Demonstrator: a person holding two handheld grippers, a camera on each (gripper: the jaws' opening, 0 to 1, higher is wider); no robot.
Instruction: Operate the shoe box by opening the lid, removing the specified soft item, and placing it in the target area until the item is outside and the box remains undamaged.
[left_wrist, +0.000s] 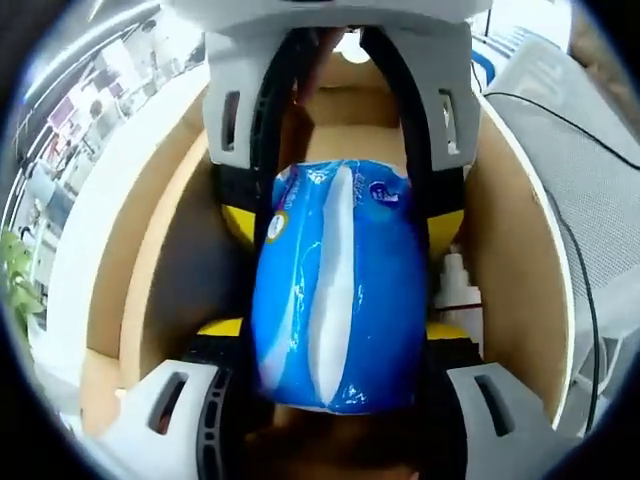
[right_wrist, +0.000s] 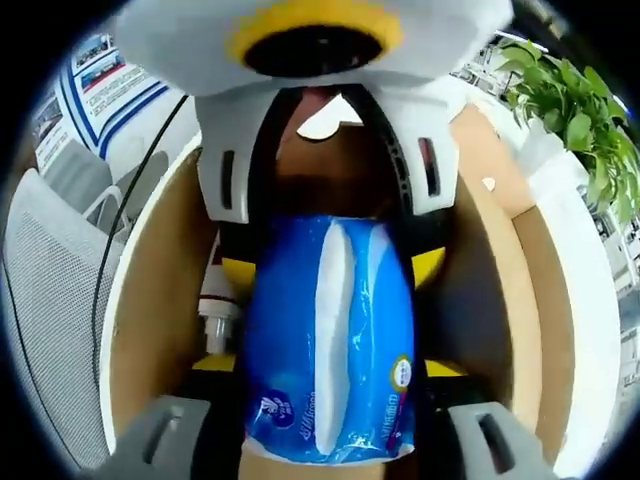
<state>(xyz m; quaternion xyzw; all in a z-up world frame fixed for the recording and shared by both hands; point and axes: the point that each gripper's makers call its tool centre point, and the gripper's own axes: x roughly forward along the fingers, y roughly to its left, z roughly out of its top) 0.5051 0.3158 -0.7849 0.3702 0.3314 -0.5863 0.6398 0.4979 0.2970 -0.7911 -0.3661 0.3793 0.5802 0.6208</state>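
A blue plastic tissue pack (left_wrist: 338, 290) with a white stripe sits inside the open cardboard shoe box (left_wrist: 512, 270). In the left gripper view my left gripper (left_wrist: 335, 340) rises from the bottom, shut on the near end of the pack. Facing it from the top, my right gripper (left_wrist: 340, 225) clamps the far end. The right gripper view shows the same pack (right_wrist: 330, 340) inside the box (right_wrist: 150, 300). There my right gripper (right_wrist: 325, 370) is shut on the near end. The left gripper (right_wrist: 330, 265) holds the opposite end.
A small white bottle-like item (left_wrist: 456, 280) (right_wrist: 215, 312) stands in the box beside the pack. The brown walls press close on both sides. Outside the box are a white mesh chair (left_wrist: 570, 190) (right_wrist: 50, 290) with a black cable, and a green plant (right_wrist: 570, 110).
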